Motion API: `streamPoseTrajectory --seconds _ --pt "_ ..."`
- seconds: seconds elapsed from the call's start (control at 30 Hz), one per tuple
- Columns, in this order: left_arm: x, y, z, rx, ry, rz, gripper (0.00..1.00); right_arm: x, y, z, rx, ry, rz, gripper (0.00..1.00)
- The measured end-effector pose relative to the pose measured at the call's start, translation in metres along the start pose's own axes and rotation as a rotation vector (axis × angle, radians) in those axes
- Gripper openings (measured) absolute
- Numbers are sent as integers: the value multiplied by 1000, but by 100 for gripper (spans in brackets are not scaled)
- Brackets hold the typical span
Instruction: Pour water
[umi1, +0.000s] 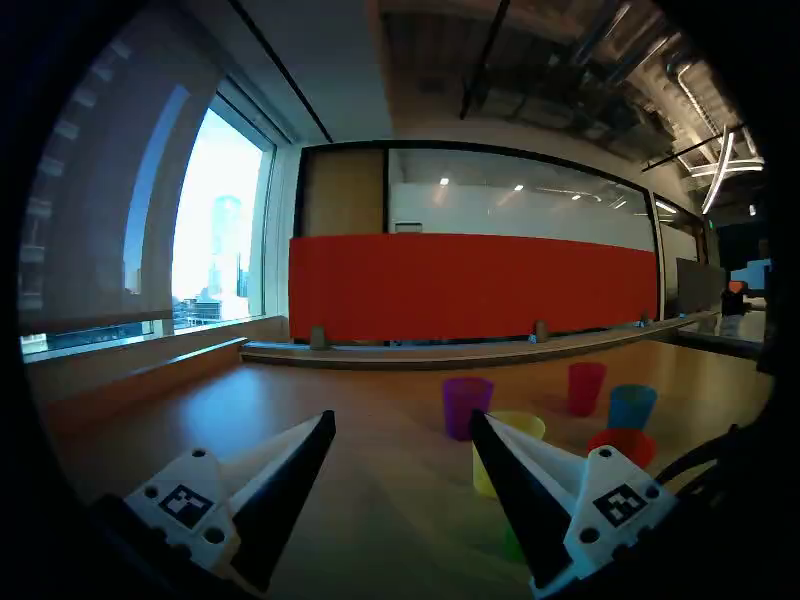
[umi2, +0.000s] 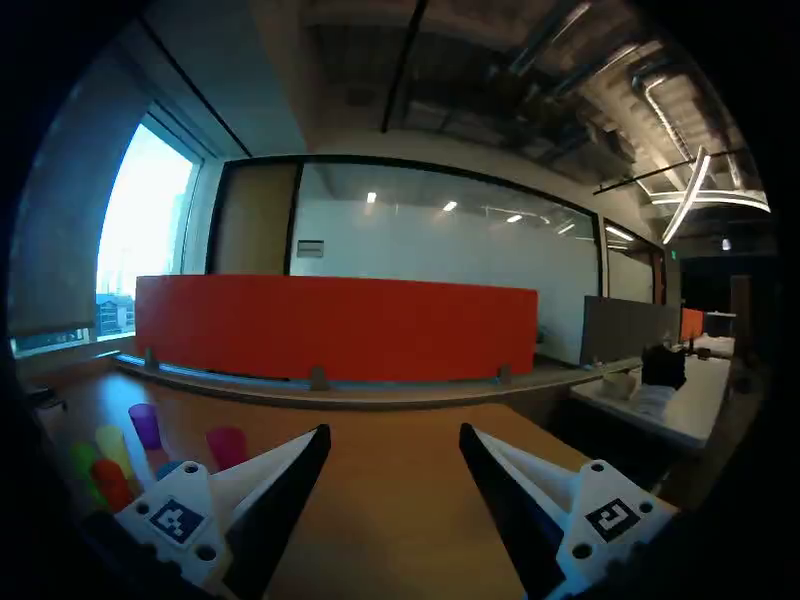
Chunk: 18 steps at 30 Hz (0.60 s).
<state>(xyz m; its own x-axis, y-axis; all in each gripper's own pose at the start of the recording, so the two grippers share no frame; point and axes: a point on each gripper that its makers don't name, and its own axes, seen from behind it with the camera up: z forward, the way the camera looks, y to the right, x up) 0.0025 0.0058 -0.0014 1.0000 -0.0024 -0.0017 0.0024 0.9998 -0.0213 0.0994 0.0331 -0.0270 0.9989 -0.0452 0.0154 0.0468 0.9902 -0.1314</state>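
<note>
Left hand-held gripper (umi1: 400, 420): fingers spread wide, gripping nothing, over tabletop (umi1: 370, 530), near side of purple cup (umi1: 467, 405). Right hand-held gripper (umi2: 393, 432): likewise spread wide, touching nothing.

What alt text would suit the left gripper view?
The left gripper, open and empty, points across a wooden table toward a cluster of coloured cups. A red partition stands behind.

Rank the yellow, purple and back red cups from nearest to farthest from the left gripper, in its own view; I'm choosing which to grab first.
1. yellow cup, beside the right finger of the left gripper.
2. purple cup, behind it, slightly left.
3. red cup, farthest back, to the right.
</note>
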Motion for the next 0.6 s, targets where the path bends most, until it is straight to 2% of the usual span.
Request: streamPoseTrajectory --seconds 0.6 --pt "-1 0 0 -1 -2 2 100 8 4 -3 0 20 -3 100"
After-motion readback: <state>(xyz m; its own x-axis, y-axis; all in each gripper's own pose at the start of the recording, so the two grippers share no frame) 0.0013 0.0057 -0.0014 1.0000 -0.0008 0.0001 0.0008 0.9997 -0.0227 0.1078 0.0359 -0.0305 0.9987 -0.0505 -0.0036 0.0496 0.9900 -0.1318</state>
